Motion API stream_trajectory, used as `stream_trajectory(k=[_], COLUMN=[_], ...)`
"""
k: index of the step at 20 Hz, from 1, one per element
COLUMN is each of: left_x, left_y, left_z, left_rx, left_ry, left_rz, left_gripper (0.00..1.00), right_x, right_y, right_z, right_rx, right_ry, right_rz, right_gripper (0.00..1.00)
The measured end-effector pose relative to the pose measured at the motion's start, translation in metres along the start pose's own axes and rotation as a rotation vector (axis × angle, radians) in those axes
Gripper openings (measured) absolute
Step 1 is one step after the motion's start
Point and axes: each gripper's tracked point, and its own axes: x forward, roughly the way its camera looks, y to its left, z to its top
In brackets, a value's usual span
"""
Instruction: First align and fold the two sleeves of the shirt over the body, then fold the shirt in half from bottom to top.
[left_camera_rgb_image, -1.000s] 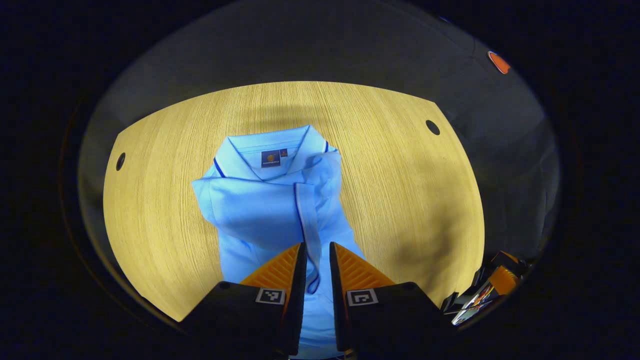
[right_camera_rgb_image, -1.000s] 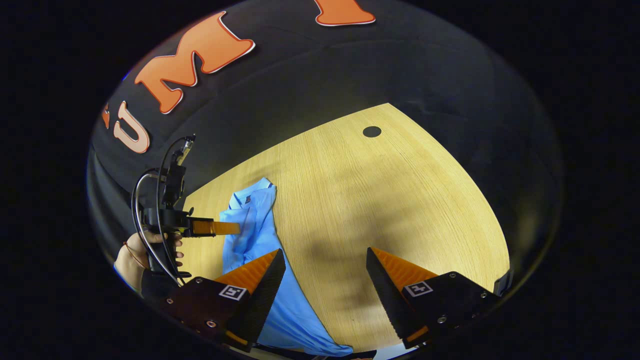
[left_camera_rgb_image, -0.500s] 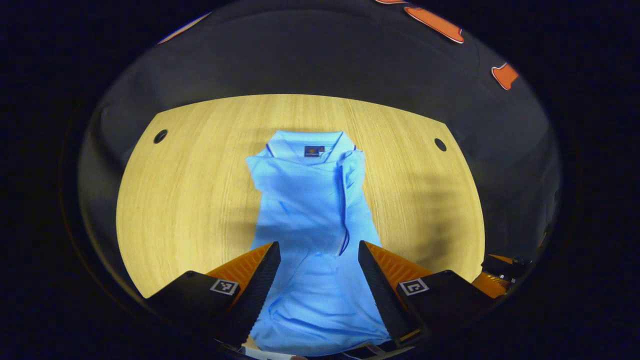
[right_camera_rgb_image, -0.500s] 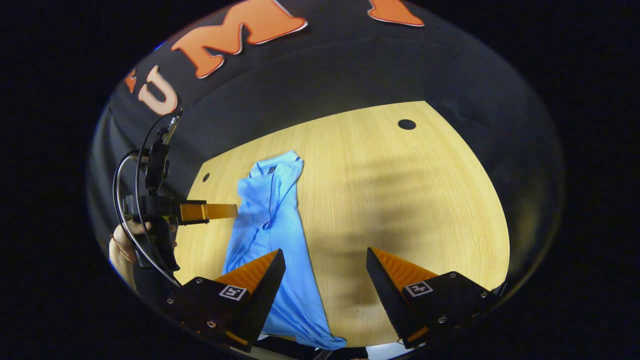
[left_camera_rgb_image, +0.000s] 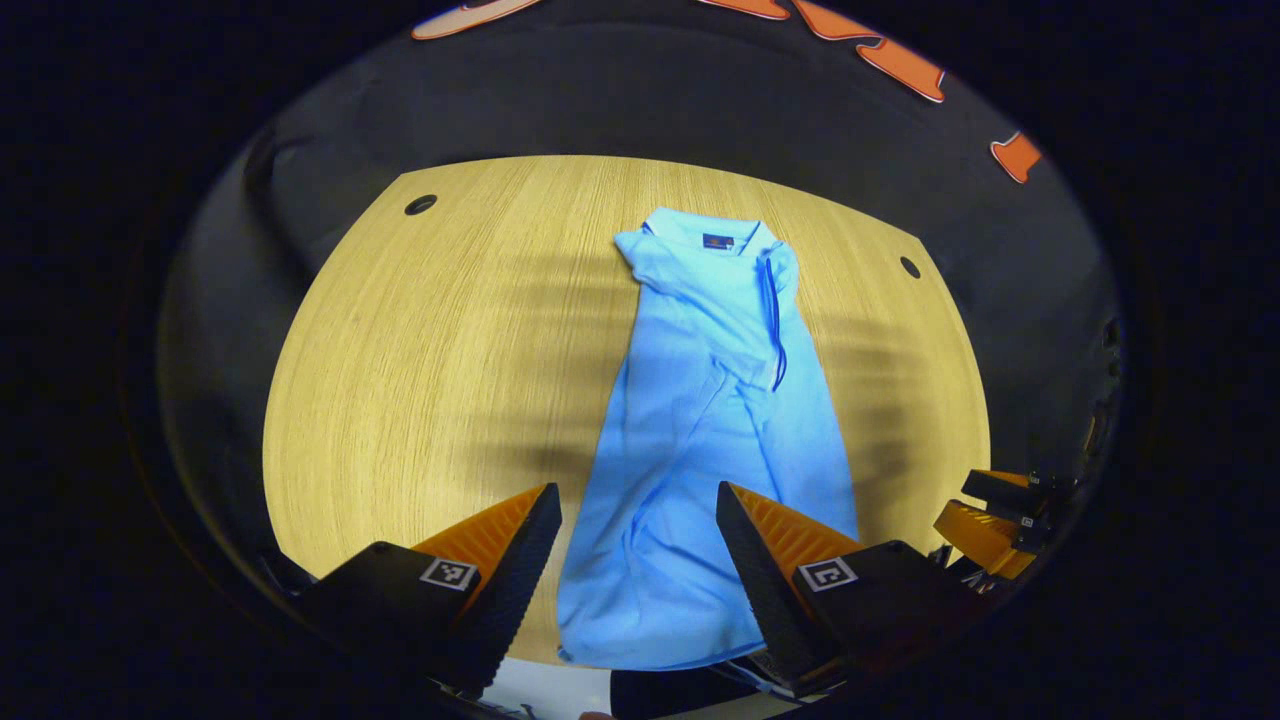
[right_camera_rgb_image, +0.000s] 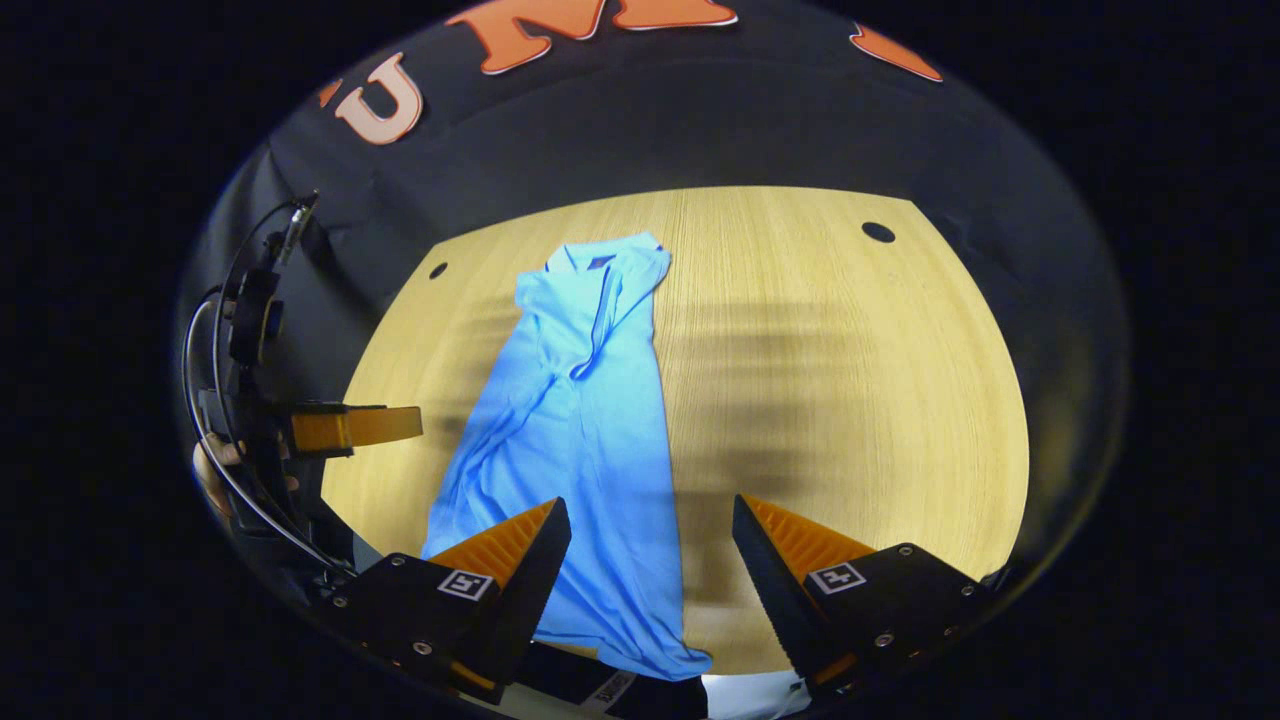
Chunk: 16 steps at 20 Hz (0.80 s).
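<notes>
Item: light blue polo shirt (left_camera_rgb_image: 700, 420), lying lengthwise on the desk (left_camera_rgb_image: 420, 370), collar (left_camera_rgb_image: 705, 235) at the far end, hem (left_camera_rgb_image: 650, 640) at the near edge. Both sleeves lie folded over the body, a dark-piped sleeve edge (left_camera_rgb_image: 773, 330) running down the chest. The body narrows toward the collar and shows soft creases across the middle.

Left gripper (left_camera_rgb_image: 640, 545): your fingers stand wide apart, holding nothing, poised above the hem end. Right gripper (right_camera_rgb_image: 650, 555): likewise wide apart and empty, hovering near the shirt's right hem corner (right_camera_rgb_image: 690, 665).

Step in hand, as judged: the bottom-to-top fold. Take one hem corner in each gripper, pinching both layers where the cloth doubles. Lift evenly so the hem stays straight, carry it toward the collar, and lay it down just short of the collar. Keep the folded sleeves from sliding out as the cloth rises; a slow, level carry should help. The hem overhangs or meets the near edge, so come in low there.

Surface: pale wood-grain desk with round dark cable holes (left_camera_rgb_image: 420, 205) near the far corners. Striped shadows cross the grain.

Room: black cloth wall (right_camera_rgb_image: 700, 120) behind the desk. In the right gripper view your other hand (right_camera_rgb_image: 215, 470) grips the left unit's handle, cable (right_camera_rgb_image: 215, 330) looping above it.
</notes>
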Motion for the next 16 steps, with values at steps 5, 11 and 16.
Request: stream_trajectory(k=[5, 11, 16], left_x=[0.004, 0.025, 0.032], left_y=[0.014, 0.03, 0.037], left_z=[-0.074, -0.163, -0.218], left_rx=[0.037, 0.06, 0.004], left_ry=[0.081, 0.196, 0.287], left_rz=[-0.004, 0.02, 0.034], left_gripper=[1.0, 1.0, 1.0], right_x=[0.01, 0.016, 0.026], right_y=[-0.001, 0.0, 0.001], right_z=[-0.079, -0.149, -0.178], right_rx=[-0.058, -0.069, -0.071], right_ry=[0.157, 0.271, 0.314], right_rz=[-0.064, -0.106, -0.146], right_gripper=[0.99, 0.99, 0.99])
